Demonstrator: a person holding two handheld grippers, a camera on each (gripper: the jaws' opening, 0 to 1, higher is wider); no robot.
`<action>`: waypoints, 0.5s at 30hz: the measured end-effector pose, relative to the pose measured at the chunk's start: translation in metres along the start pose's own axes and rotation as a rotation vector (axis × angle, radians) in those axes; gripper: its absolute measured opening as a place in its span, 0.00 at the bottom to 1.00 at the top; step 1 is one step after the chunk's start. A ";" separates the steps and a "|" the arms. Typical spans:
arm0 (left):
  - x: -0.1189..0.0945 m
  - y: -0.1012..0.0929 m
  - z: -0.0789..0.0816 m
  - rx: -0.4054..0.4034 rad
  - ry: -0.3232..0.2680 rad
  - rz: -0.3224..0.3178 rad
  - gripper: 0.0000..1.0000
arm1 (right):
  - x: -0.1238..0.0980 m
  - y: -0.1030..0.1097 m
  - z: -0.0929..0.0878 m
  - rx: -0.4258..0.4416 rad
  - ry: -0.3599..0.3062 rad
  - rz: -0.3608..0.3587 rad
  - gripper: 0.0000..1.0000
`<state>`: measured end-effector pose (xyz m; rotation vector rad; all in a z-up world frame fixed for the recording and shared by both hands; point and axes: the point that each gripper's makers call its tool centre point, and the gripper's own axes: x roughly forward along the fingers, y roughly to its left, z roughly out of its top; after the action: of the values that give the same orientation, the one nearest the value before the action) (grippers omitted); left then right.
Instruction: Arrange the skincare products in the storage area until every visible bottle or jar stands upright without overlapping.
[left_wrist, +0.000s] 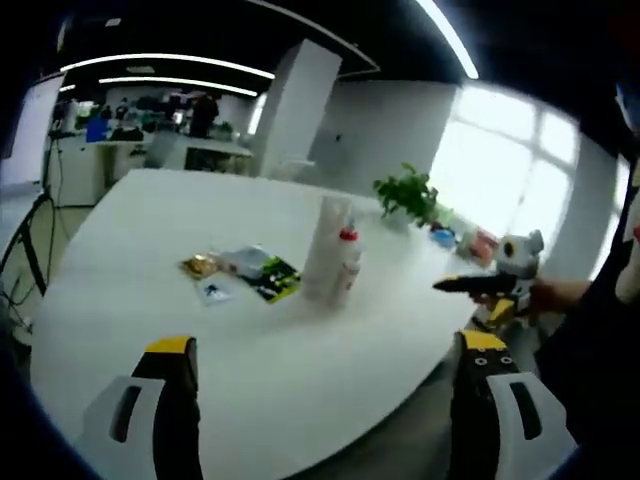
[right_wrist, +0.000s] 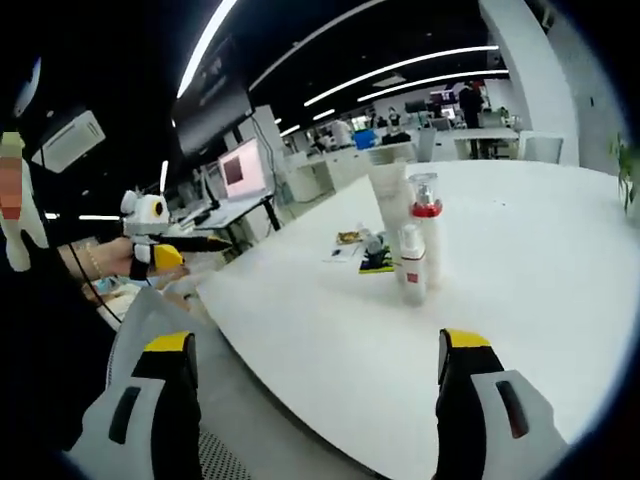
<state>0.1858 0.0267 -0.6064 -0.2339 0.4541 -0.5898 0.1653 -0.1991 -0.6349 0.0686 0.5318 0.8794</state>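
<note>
On the white desk (left_wrist: 150, 260) a small cluster of skincare products stands upright near the middle. In the left gripper view, a tall white tube (left_wrist: 326, 247) stands with a red-collared pump bottle (left_wrist: 347, 264) just to its right, the two so close that I cannot tell whether they touch. In the right gripper view the same group reads as three: the tall white tube (right_wrist: 389, 215) at the back, the red-collared pump bottle (right_wrist: 427, 225) beside it, and a shorter white bottle (right_wrist: 412, 265) in front, nearest the camera.

To the left of the cluster in the left gripper view, several flat sachets (left_wrist: 240, 272) lie loose on the desk, among them a gold one and a dark green one; in the right gripper view they lie beyond the bottles (right_wrist: 362, 250).

The left gripper (left_wrist: 330, 350) is held off the near edge of the desk, jaws wide apart with nothing between them. The right gripper (right_wrist: 315, 345) is likewise spread wide and empty, off the desk edge, short of the bottles. Each also appears in the other's view, held in a hand at the desk's side.

A potted plant (left_wrist: 408, 195) sits at the far edge of the desk.
</note>
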 end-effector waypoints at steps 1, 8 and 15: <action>0.001 -0.001 -0.001 -0.002 0.011 -0.003 0.99 | 0.001 -0.001 0.001 -0.005 0.004 -0.002 1.00; 0.000 0.002 -0.007 -0.009 0.029 -0.016 0.99 | 0.017 -0.002 0.012 -0.028 0.021 0.002 0.99; -0.008 0.015 -0.020 -0.063 0.057 0.013 0.93 | 0.033 0.011 0.018 -0.094 0.075 0.032 0.99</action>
<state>0.1772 0.0415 -0.6263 -0.2742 0.5293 -0.5710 0.1832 -0.1642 -0.6302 -0.0415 0.5598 0.9400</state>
